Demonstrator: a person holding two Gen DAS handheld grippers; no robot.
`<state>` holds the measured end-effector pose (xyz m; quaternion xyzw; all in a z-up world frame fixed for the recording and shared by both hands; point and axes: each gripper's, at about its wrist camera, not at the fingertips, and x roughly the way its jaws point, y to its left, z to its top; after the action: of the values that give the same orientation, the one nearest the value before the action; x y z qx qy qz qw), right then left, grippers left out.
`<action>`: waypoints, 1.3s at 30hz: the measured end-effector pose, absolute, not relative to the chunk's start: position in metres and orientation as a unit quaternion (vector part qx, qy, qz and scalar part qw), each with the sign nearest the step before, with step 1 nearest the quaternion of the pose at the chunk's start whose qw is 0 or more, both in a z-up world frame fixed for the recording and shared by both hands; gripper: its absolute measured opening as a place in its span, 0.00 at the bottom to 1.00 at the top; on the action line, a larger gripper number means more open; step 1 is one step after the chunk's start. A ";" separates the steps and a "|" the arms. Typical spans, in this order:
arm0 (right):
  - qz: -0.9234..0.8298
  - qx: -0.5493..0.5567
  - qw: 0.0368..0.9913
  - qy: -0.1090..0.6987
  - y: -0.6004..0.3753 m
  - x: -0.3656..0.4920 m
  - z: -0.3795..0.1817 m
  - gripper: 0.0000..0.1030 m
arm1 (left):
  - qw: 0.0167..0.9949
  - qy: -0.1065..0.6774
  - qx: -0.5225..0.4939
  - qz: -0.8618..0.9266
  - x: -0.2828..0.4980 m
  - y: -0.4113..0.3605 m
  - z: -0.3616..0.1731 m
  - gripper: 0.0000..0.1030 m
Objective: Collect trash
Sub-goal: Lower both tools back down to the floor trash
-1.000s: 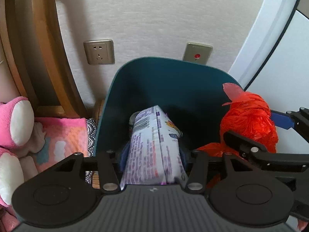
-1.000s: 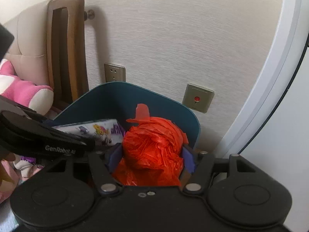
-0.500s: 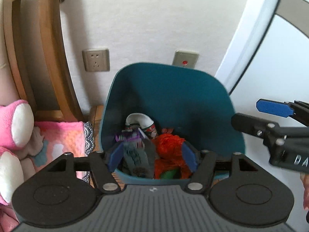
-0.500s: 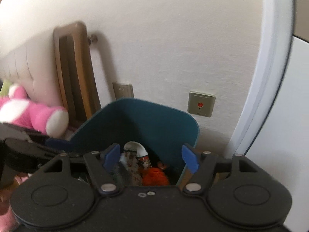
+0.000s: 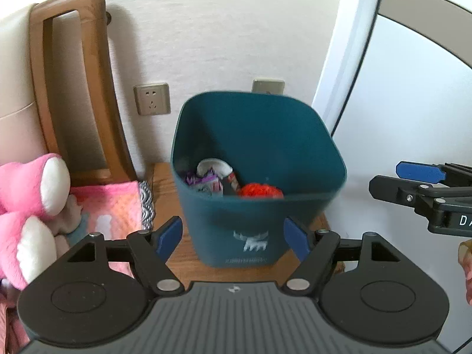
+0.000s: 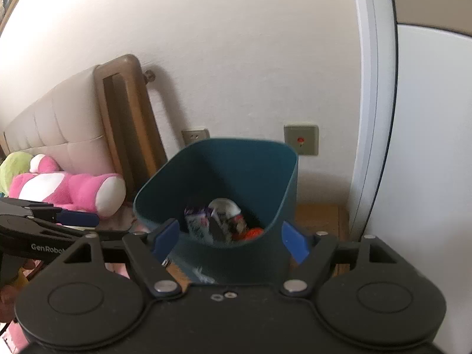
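A dark teal trash bin (image 5: 318, 135) stands on a wooden nightstand (image 5: 160, 183) against the wall; it also shows in the right wrist view (image 6: 283, 171). Inside lie a purple-and-white wrapper (image 5: 203, 181), a crumpled red plastic bag (image 5: 259, 190) and a white cup-like item (image 5: 214, 166). My left gripper (image 5: 233, 237) is open and empty, in front of the bin. My right gripper (image 6: 230, 237) is open and empty, above the bin's near rim. It shows at the right in the left wrist view (image 5: 419, 183).
A pink plush toy (image 5: 32, 200) lies on a pink blanket (image 5: 109, 206) on the bed at the left. A wooden headboard post (image 5: 88, 88) stands behind it. A wall socket (image 5: 152, 98) and a switch plate (image 6: 301, 140) are on the wall. A white door (image 5: 413, 118) is at the right.
Both grippers opened and let go: the wrapper and the red bag dropped into the bin. Both grippers then drew back and up from the bin.
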<state>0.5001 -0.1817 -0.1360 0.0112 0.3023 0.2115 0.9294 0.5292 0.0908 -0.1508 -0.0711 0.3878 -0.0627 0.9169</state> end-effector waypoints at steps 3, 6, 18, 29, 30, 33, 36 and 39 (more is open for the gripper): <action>0.208 0.009 0.928 0.310 -0.182 0.481 -0.149 0.75 | 0.914 0.394 -0.075 -0.060 0.508 0.092 -0.160 0.77; 0.209 0.003 0.920 0.333 -0.183 0.465 -0.171 0.76 | 0.913 0.398 -0.077 -0.051 0.487 0.092 -0.174 0.77; 0.183 0.000 0.875 0.448 -0.201 0.415 -0.336 0.77 | 0.882 0.459 -0.104 -0.038 0.448 0.085 -0.309 0.95; 0.125 -0.013 0.807 0.577 -0.211 0.387 -0.564 0.77 | 0.811 0.566 -0.143 0.033 0.423 0.052 -0.534 0.95; 0.121 -0.015 0.802 0.585 -0.212 0.386 -0.583 0.76 | 0.803 0.576 -0.148 0.041 0.421 0.049 -0.558 0.95; 0.114 -0.015 0.791 0.601 -0.211 0.382 -0.643 0.76 | 0.777 0.602 -0.176 0.045 0.419 0.046 -0.623 0.95; 0.133 -0.017 0.775 0.617 -0.204 0.381 -0.696 0.76 | 0.768 0.617 -0.161 0.068 0.420 0.039 -0.679 0.95; 0.157 -0.039 0.765 0.623 -0.193 0.380 -0.740 0.76 | 0.757 0.629 -0.153 0.086 0.425 0.036 -0.729 0.95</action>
<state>0.3797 -0.1931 -0.7403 -0.0395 0.6234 0.1574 0.7649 0.4252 0.0361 -0.7287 -0.1529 0.6288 0.0864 0.7575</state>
